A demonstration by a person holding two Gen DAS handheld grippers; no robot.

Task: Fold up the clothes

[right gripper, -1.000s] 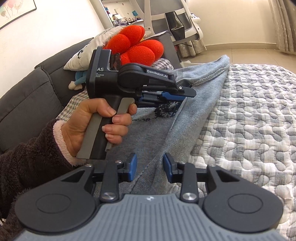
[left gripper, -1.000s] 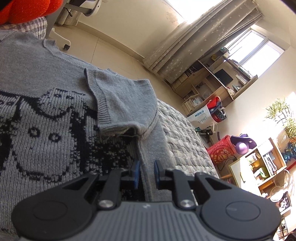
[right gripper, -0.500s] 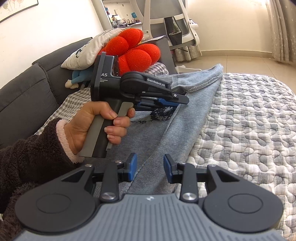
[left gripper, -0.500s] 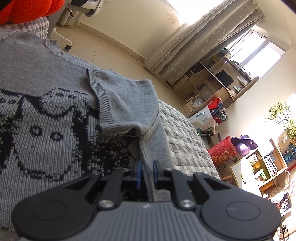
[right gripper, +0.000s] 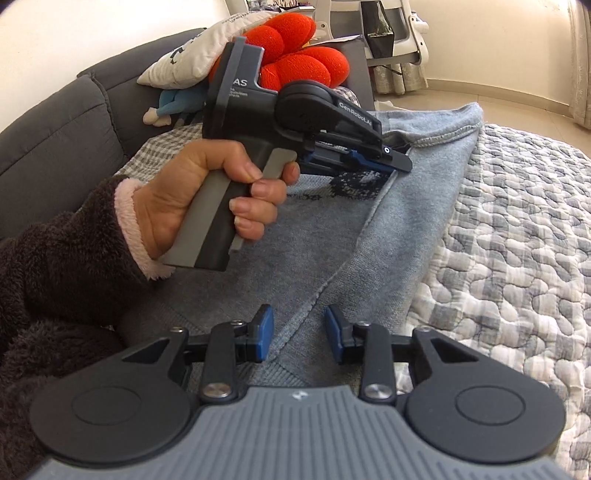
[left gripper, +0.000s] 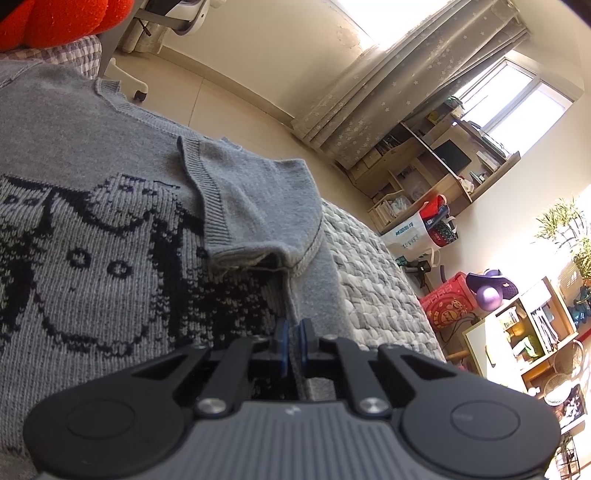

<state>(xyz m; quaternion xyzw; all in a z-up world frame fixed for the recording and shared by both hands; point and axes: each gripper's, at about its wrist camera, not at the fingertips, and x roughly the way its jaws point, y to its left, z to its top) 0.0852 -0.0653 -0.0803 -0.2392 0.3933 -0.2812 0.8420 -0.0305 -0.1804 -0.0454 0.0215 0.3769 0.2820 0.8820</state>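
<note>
Grey knitted sweater (left gripper: 92,258) spread flat across the quilted bed cover (left gripper: 369,288), dark cat-like pattern facing up, and its short sleeve (left gripper: 255,206) is already folded in over the body. Left gripper (left gripper: 291,341) is right down at the sweater's side edge, blue fingers (left gripper: 282,339) pinched nearly together with a fold of grey knit caught between them. From the right wrist view, that same left gripper (right gripper: 380,162) sits low over the sweater (right gripper: 369,236), a hand (right gripper: 207,199) in a dark fuzzy sleeve (right gripper: 59,273) wrapped round its handle. Right gripper (right gripper: 299,332) hangs just above the sweater's nearer edge, its fingers (right gripper: 264,334) spread wide apart with nothing between them but the seam of the fabric showing below. Beyond the sweater, a red flower-shaped cushion (right gripper: 295,59) and a white pillow (right gripper: 192,55) lean on the dark grey sofa (right gripper: 66,122); an office chair (right gripper: 388,33) stands behind them.
</note>
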